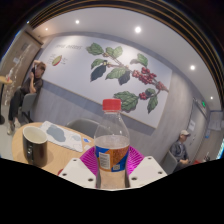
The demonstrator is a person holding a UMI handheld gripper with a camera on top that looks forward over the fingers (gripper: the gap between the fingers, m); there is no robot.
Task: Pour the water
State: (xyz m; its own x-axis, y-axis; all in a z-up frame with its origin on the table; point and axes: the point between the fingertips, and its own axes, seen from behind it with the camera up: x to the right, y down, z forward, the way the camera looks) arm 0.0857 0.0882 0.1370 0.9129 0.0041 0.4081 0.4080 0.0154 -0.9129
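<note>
While its orange label stays unreadable, the hand-held gripper (112,168) clamps the bottle (112,140).

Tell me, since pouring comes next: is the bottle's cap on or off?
On. The red cap sits atop the upright bottle, which stands between the gripper fingers.

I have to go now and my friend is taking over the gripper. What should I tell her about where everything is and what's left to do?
Gripper: its fingers are shut on the water bottle, pink pads against both sides. The bottle is upright and the red cap is on.
The dark mug stands on the wooden table, beyond the fingers and off to one side, next to some papers.
Done: bottle grasped.
Left: the cap probably has to come off, then carry the bottle over to the mug and tip it to pour. I can't see whether the mug already has water in it.
</note>
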